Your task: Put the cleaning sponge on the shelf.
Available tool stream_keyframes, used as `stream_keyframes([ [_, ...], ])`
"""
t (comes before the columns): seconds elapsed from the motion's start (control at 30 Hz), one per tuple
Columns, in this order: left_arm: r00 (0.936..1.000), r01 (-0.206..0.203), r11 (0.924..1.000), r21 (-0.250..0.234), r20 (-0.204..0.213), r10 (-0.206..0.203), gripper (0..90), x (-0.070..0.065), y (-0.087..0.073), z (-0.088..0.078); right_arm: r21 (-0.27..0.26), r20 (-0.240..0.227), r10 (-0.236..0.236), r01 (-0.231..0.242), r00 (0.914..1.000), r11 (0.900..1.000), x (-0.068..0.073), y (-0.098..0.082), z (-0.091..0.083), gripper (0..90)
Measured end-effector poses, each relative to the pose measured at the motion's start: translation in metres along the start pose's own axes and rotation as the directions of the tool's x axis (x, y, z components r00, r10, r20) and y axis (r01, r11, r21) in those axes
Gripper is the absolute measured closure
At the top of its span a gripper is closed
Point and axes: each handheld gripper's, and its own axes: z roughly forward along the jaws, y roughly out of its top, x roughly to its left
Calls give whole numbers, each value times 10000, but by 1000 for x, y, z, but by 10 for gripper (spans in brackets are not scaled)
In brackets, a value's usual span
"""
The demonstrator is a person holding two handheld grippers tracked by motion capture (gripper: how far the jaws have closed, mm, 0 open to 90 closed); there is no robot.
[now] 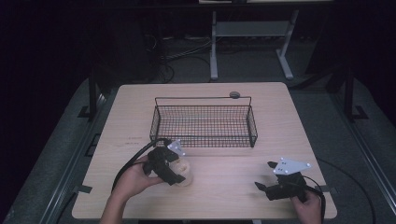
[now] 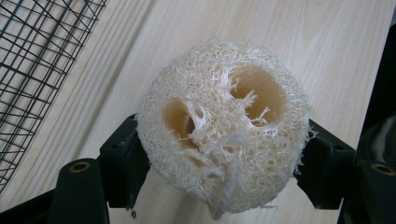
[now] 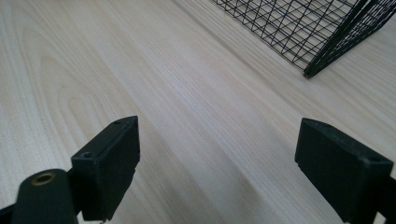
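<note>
The left claw (image 1: 173, 169) is clamped on the round loofah sponge (image 2: 224, 126) low over the table (image 1: 224, 186), and the wire basket (image 1: 204, 122) sits just ahead of it, much nearer than to the wide-open, empty right claw (image 1: 265, 176).

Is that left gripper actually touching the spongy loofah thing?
Touching. The left gripper view shows the loofah squeezed between the left gripper, both black jaws pressed against its sides.
</note>
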Motion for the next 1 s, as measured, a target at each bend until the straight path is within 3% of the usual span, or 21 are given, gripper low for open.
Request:
stream_keyframes([
  [0.37, 9999, 84, 10000, -49, 80, -83, 271, 4, 6, -6, -75, -53, 196, -196, 9998, 9998, 1, 1, 0, 135],
  [1.0, 9999, -92, 9999, -64, 132, 93, 271, 12, 24, -24, -101, -25, 24, -25, 10000, 9999, 0, 1, -1, 135],
])
